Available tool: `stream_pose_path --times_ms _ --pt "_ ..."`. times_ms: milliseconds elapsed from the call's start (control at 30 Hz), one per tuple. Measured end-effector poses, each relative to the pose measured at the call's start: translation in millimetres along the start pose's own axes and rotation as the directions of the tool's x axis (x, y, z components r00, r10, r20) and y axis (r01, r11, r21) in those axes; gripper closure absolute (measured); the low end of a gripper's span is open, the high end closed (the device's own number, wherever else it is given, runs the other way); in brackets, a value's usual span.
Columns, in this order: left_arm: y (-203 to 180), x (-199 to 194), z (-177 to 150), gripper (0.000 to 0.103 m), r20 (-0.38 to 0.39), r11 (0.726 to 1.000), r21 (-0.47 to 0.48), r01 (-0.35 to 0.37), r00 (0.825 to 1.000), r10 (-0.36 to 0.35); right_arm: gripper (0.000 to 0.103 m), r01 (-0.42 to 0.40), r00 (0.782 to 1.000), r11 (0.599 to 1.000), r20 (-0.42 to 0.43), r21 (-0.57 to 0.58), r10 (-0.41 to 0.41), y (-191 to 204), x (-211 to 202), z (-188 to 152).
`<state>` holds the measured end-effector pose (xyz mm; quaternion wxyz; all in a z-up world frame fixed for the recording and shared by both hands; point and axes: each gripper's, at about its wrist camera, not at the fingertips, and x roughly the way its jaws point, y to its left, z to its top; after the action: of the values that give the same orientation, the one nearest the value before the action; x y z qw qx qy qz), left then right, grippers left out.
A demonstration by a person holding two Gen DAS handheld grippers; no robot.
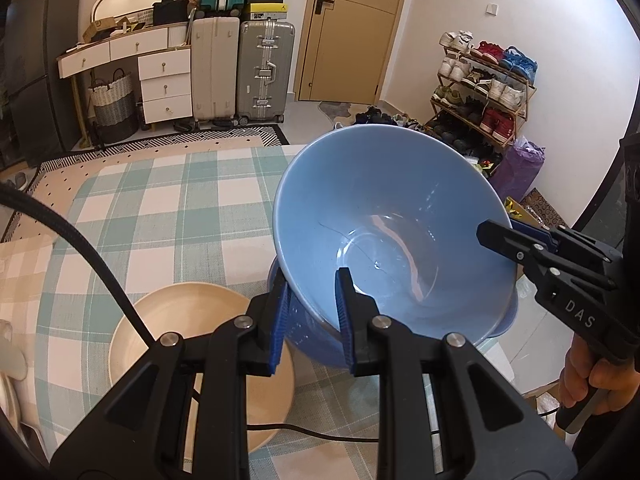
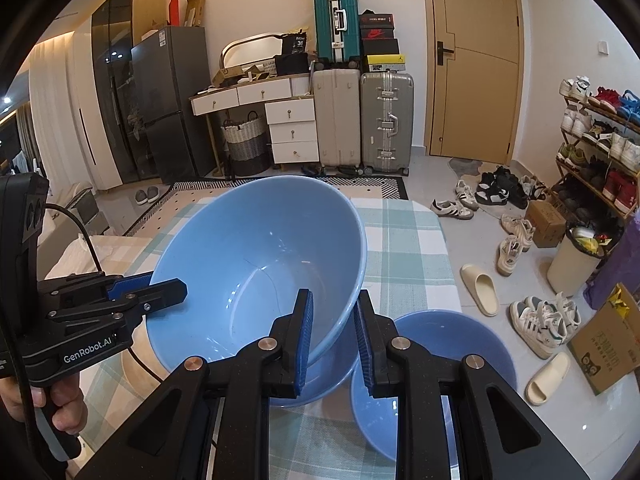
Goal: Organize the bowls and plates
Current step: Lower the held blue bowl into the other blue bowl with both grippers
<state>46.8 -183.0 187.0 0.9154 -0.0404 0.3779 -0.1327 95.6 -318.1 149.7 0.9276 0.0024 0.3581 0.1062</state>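
Counter [image 2: 404, 240], under a green-and-white checked cloth, is standing in a room with suitcases [image 2: 386, 120], a door [image 2: 476, 60] and a shoe rack [image 2: 596, 140]. Left claw [image 1: 312, 312] and right claw [image 2: 334, 336] are both pinching opposite rims of the tilted blue bowl [image 1: 380, 208]. It is sitting inside a second bowl [image 2: 336, 372], with a third bowl [image 2: 472, 340] alongside near the counter's right edge. Beige plate [image 1: 200, 312] is lying by the near-left edge. The far half is lying bare.

Large bowl [image 1: 384, 216] above table [image 1: 168, 208], second bowl [image 2: 440, 364] beside.
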Motion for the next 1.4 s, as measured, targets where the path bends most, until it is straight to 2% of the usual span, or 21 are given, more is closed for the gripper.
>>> stream_pose_path --times_ms 767,1100,1400 --pt "43 106 -13 0.084 -0.084 0.999 -0.021 -0.033 0.996 0.031 0.082 -0.004 0.994 1.0 -0.108 0.005 0.004 4 75 -21" --pt "41 142 -17 0.084 -0.099 0.999 0.007 -0.053 0.994 0.054 0.081 0.025 0.989 1.0 -0.146 -0.01 -0.027 -5 98 -33" --pt "35 164 -19 0.084 -0.088 0.993 0.058 -0.098 0.991 0.103 0.08 0.069 0.983 0.997 -0.169 -0.044 -0.075 -8 111 -43"
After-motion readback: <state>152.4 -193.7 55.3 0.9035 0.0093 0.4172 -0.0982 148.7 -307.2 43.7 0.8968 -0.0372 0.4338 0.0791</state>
